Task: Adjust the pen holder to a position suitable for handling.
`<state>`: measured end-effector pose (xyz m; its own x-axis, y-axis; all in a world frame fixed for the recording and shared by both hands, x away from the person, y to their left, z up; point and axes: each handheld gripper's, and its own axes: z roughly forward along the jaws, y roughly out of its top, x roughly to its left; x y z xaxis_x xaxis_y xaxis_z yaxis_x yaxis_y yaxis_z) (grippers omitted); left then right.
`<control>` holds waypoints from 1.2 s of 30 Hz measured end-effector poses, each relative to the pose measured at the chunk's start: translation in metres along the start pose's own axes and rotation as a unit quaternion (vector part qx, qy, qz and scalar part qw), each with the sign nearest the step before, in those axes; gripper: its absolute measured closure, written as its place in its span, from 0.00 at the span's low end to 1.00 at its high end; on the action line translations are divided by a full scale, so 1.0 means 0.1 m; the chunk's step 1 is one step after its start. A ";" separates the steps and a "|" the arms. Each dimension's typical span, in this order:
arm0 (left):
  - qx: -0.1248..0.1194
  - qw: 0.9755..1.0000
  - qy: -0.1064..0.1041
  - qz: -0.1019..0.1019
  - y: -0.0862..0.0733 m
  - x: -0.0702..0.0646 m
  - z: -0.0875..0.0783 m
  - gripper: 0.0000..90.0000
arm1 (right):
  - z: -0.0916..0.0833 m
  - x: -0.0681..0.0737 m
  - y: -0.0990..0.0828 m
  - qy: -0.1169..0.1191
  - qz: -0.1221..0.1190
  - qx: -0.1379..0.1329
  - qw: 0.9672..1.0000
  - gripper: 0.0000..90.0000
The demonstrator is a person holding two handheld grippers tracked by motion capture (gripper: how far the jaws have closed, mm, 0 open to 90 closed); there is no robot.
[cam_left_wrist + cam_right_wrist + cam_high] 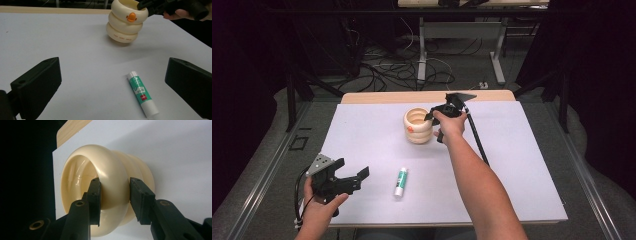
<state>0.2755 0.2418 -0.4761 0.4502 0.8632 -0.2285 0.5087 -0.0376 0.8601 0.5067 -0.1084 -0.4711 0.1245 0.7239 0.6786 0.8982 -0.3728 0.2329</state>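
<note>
The right gripper (430, 116) is clamped on the rim of the cream cup (418, 125). In the right gripper view, one black jaw sits inside the cup (107, 195) and the other presses on the outside of the top ring, so the wall is pinched between them. The bottom of the cup is cut off there by the jaws, and the dark inside is hard to see into.

The cup stands at the far middle of the white mat (362, 135), a bit left of the right hand (450, 125). It looks like three fat, smooth, shiny rings stacked up. In the left gripper view the cup (125, 23) has a small orange duck bill on the front and a row of tiny red marks low down, too small to read. It seems to lean a little there, maybe lifted on one side, but I cannot be sure.

The left gripper (349, 178) is at the near left of the mat, held in the left hand (319, 207). Its jaws are spread wide with nothing between them. In its own view the two blocky black jaws are cut off at the edges.

A glue stick (400, 181) lies flat on the mat, near the middle, just right of the left gripper. It is a white tube with a green label (140, 91). The mat is plain and smooth, with a wooden table edge (427, 96) at the far side.
</note>
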 end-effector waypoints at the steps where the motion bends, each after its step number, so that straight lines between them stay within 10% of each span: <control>1: 0.002 1.000 0.000 0.002 0.00 0.00 0.01 0.01 | -0.05 -0.05 0.00 0.007 -0.001 0.003 1.000 0.70; 36: 0.018 1.000 0.013 0.015 -0.03 -0.04 0.07 0.02 | -0.71 -0.75 -0.47 0.031 -0.055 0.068 0.996 0.70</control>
<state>0.2774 0.2345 -0.4808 0.4474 0.8737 -0.1909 0.5217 -0.0815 0.8492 0.4250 -0.1864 -0.4830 0.0003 0.7174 0.6967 0.9540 -0.2090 0.2148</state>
